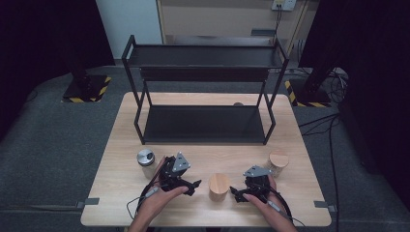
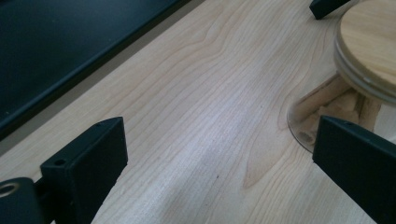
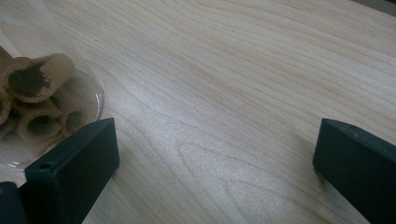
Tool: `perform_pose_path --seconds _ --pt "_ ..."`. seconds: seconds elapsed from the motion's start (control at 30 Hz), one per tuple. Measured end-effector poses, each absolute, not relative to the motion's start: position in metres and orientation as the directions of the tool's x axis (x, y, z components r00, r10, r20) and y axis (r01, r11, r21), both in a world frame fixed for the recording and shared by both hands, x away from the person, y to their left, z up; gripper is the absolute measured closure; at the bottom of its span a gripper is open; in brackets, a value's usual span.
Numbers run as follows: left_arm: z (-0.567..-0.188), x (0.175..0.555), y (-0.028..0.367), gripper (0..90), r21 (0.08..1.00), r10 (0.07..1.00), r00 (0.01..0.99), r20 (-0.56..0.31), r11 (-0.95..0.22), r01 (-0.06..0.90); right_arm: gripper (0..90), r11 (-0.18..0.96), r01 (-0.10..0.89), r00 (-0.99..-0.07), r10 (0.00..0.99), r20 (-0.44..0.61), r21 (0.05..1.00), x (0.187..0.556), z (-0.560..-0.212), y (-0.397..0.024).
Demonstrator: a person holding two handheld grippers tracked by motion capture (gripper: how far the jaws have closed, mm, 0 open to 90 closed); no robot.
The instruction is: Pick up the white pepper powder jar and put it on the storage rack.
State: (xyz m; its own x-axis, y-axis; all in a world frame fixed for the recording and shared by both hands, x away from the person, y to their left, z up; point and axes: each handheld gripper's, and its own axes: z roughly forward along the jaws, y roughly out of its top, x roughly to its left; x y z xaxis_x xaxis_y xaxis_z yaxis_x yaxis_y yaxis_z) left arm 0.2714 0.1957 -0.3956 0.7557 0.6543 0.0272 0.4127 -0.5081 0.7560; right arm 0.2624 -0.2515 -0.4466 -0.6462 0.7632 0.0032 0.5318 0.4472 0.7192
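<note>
The left gripper (image 1: 192,185) lay low over the near part of the wooden table (image 1: 116,145), held in the person's left hand (image 1: 162,195). Its jaws were spread wide, with nothing but bare wood between them. In the left gripper view (image 2: 219,154) the middle jar (image 2: 355,79) sat just past the right jaw, its glass wall showing brown rolled sticks inside and its flat wooden lid above. The jar did not touch either jaw.

The right gripper (image 1: 236,193) rested opposite, in the right hand (image 1: 266,203), its jaws pointing toward the left one. Its jaws were spread as well and pinched nothing. In the right gripper view (image 3: 215,158) the glass base of the same jar (image 3: 37,93) stood just beyond the left jaw, the hollow ends of the sticks plain through the glass.

From the high view that wooden-lidded jar (image 1: 218,186) stood between the two grippers, near the table's front edge, close to both and gripped by neither. A second wooden-lidded jar (image 1: 278,163) stood just behind the right gripper, toward the right side. A jar with a metal lid (image 1: 145,163) stood just left of the left gripper.

Farther back, a black two-tier metal shelf (image 1: 205,123) stood across the far half of the table, both tiers bare. Grey carpet (image 1: 48,145) lay around the table.
</note>
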Motion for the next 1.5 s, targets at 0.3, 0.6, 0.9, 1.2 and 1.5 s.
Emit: perform_pose_path --seconds 0.3,0.6,0.9,1.2,1.5 --pt "-0.385 0.270 0.199 2.0 0.766 0.655 0.755 0.034 -0.502 0.401 0.5 0.447 0.532 -0.646 0.763 0.003 0.719 0.262 -0.447 -0.251" --pt "-0.370 0.270 0.207 2.4 0.782 0.663 0.747 0.043 -0.488 0.388 0.5 0.447 0.534 -0.646 0.763 0.005 0.718 0.262 -0.446 -0.252" --pt "-0.360 0.270 0.215 2.3 0.794 0.668 0.742 0.045 -0.475 0.380 0.5 0.446 0.534 -0.646 0.763 0.006 0.718 0.262 -0.446 -0.252" --pt "-0.352 0.272 0.224 2.3 0.801 0.676 0.735 0.051 -0.467 0.374 0.5 0.445 0.535 -0.644 0.765 0.006 0.718 0.262 -0.446 -0.252" --pt "-0.344 0.278 0.233 2.2 0.813 0.680 0.731 0.056 -0.457 0.362 0.5 0.445 0.535 -0.644 0.765 0.006 0.718 0.262 -0.446 -0.252"
